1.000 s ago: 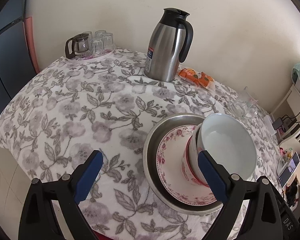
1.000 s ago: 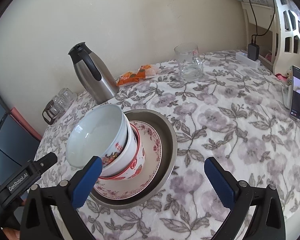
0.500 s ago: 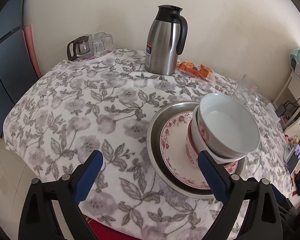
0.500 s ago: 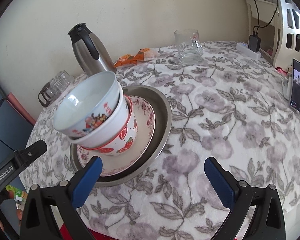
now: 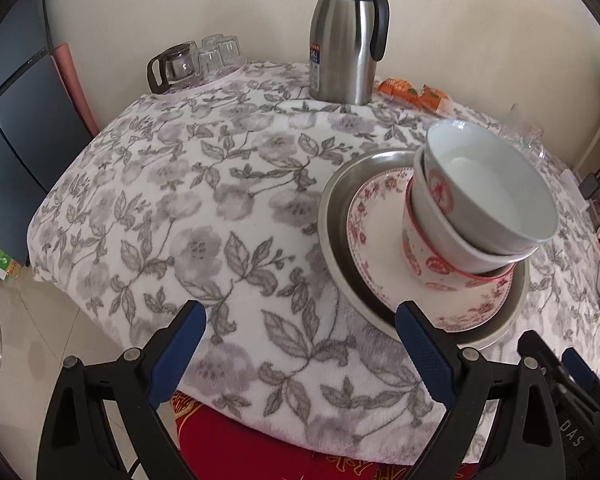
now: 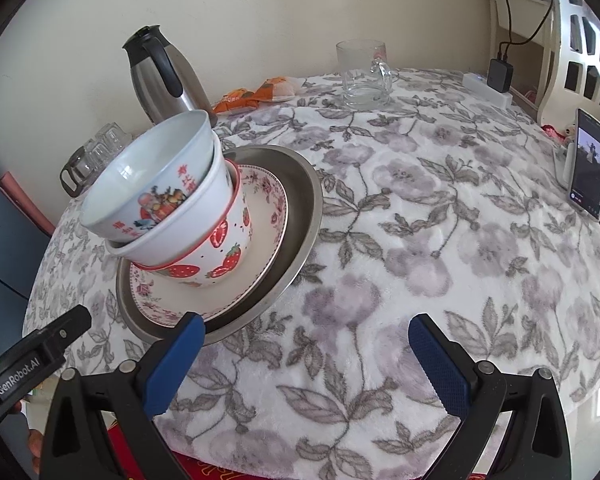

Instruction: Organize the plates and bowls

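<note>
Bowls (image 5: 476, 208), three nested, sit tilted on a floral plate (image 5: 374, 240) inside a steel basin (image 6: 300, 216); near it, left claw (image 5: 300, 350) and right claw (image 6: 304, 356) both gape, released.

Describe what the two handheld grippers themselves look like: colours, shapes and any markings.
Both grippers, left and right, have black angular frames with silver bolts and blue textured pads on the fingers. The left one's body shows white lettering, "GenRobot.AI". No cables or sleeves are visible.
</note>
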A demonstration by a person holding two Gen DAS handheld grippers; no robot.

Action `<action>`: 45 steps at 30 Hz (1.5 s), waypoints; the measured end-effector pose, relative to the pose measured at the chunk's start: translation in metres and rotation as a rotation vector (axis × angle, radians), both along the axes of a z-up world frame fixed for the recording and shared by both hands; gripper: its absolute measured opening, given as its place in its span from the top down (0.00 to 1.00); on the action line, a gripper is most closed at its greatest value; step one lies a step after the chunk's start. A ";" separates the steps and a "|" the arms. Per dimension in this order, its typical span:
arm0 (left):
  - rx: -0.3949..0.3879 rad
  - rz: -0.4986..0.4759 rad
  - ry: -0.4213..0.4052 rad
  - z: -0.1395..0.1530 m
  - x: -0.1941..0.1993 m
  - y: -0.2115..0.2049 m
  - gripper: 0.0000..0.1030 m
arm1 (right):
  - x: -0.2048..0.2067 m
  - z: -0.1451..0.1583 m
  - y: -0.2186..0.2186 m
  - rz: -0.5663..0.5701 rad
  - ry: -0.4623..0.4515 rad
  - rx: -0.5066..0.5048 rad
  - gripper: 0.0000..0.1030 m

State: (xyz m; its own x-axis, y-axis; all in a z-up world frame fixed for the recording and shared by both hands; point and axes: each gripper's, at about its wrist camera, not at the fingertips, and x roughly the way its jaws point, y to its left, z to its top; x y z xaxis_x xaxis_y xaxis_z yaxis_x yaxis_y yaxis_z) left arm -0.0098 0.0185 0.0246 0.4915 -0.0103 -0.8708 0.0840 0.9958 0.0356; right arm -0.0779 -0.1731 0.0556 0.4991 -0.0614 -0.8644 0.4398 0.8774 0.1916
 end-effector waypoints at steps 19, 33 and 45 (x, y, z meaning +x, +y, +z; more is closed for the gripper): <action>0.056 -0.045 0.071 -0.015 -0.006 -0.007 0.07 | -0.005 0.000 0.001 0.001 0.010 -0.011 0.00; 0.067 -0.056 0.073 -0.016 -0.008 -0.009 0.07 | -0.004 -0.001 0.001 0.000 0.010 -0.012 0.00; 0.067 -0.053 0.081 -0.017 -0.007 -0.007 0.07 | -0.004 -0.001 0.000 0.001 0.016 -0.012 0.00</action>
State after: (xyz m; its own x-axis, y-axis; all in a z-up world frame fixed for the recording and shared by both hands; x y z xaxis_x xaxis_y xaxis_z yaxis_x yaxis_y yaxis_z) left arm -0.0164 0.0110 0.0075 0.4202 0.0256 -0.9071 0.1416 0.9855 0.0934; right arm -0.0820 -0.1727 0.0545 0.4853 -0.0714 -0.8714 0.4420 0.8800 0.1740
